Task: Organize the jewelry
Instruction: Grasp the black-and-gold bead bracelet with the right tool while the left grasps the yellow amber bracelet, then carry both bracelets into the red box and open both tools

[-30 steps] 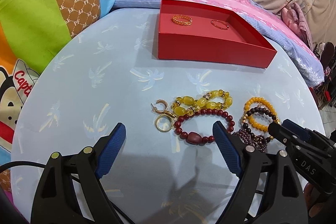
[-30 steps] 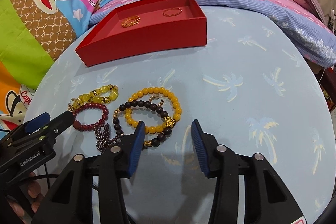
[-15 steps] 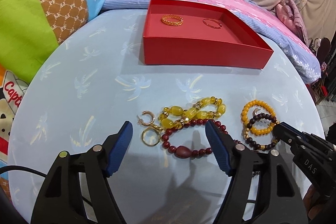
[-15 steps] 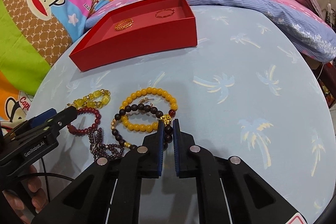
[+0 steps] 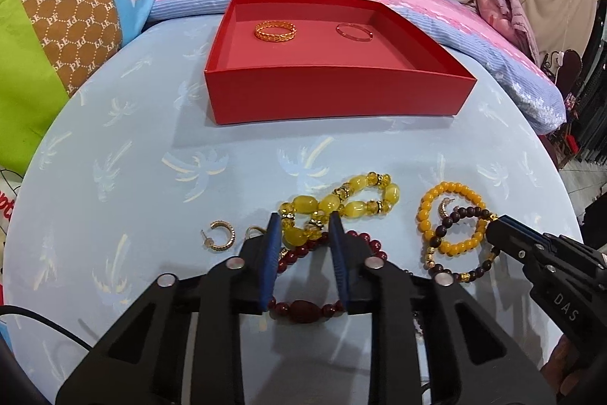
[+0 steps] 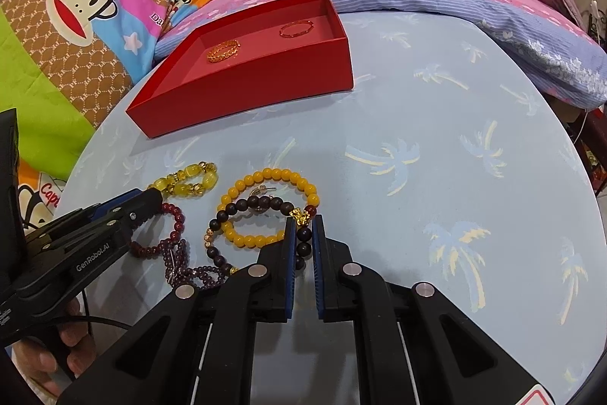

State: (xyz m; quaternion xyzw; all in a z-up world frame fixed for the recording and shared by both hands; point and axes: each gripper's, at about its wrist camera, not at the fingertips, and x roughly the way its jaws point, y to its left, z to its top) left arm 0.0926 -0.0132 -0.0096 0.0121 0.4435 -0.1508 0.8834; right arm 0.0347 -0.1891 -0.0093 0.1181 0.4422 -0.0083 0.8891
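Observation:
On the pale blue cloth lie a yellow bead bracelet, a dark red bracelet, an orange bracelet and a dark brown bracelet. My left gripper is closing its jaws. Between its pads sits one end of the yellow bracelet, over the dark red one. My right gripper is shut on the dark brown bracelet's beads, which still rest on the cloth. The red box beyond holds two gold rings.
A gold hoop earring lies left of my left gripper's fingers. A purple strand of small beads lies between the two grippers. Patterned cushions and a pink and blue quilt border the cloth behind the box.
My left gripper moved forward over the bracelets and its jaws narrowed from wide apart onto the yellow beads. My right gripper's jaws went from open to shut on the dark brown bracelet.

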